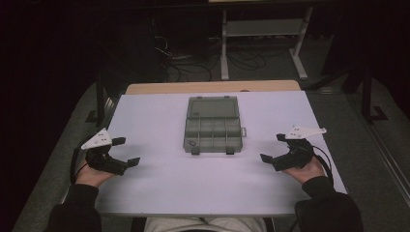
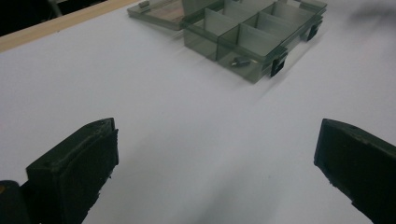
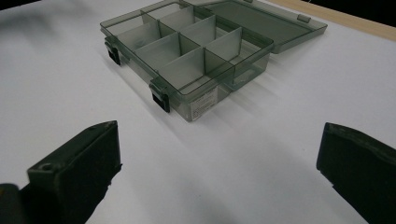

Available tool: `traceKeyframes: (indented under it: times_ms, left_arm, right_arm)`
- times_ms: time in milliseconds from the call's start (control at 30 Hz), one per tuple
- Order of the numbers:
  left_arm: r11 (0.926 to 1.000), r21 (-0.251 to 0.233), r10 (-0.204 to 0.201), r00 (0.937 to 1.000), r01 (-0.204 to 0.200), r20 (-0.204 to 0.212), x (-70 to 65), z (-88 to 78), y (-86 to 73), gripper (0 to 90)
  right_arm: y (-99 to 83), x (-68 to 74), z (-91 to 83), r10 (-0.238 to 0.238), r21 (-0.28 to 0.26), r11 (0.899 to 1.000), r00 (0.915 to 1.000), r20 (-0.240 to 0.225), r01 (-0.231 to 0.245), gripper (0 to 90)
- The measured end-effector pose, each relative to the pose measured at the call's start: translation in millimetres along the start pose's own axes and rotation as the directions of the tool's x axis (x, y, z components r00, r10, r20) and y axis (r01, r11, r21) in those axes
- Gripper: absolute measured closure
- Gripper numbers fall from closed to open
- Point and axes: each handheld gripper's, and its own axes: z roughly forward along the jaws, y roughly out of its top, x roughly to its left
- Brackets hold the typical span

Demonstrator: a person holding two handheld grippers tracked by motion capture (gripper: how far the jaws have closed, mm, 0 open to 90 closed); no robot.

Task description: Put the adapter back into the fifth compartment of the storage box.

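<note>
Left gripper (image 1: 126, 151) and right gripper (image 1: 271, 148), each held in a hand at the near corners of the white table (image 1: 145, 193), jaws spread wide and empty. Between them and farther from the person lies the box (image 1: 212, 131), a smoky translucent organiser, well apart from both grippers. Its lid (image 1: 212, 106) lies flat on the side away from the grippers; two black latches (image 3: 161, 99) face them. Ahead and right of the left gripper's jaws, the box's nearest corner cell holds a small metal part (image 2: 239, 61). Ahead and slightly left of the right gripper's jaws, the cells in view are bare; a label (image 3: 204, 105) shows on the box's end wall.
</note>
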Motion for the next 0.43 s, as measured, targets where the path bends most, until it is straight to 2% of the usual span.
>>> traceKeyframes:
  times_ms: [133, 167, 267, 433]
  left_arm:
    - [1.0, -0.003, -0.003, 0.9999, 0.003, -0.016, 1.3, -4.2, -3.8, 0.0]
    - [0.9996, -0.022, -0.015, 0.9993, 0.014, -0.034, 2.3, -11.0, -7.9, 0.0]
    - [0.9993, -0.029, -0.025, 0.9985, 0.024, -0.049, 3.5, -16.8, -12.7, 0.0]
    - [0.9979, -0.047, -0.046, 0.9974, 0.044, -0.056, 6.8, -23.0, -18.9, 0.0]
  right_arm:
    - [-0.1, 0.1, 0.1, -0.001, 0.001, 1.0, 1.0, -0.001, 0.001, 0.0]
    - [-0.1, 0.1, 0.1, -0.001, 0.001, 1.0, 1.0, -0.001, 0.001, 0.0]
    - [-0.3, 0.6, 0.4, -0.004, 0.006, 1.0, 1.0, -0.001, 0.004, 0.0]
    - [-0.4, 1.2, 0.5, -0.007, 0.008, 1.0, 1.0, -0.005, 0.007, 0.0]
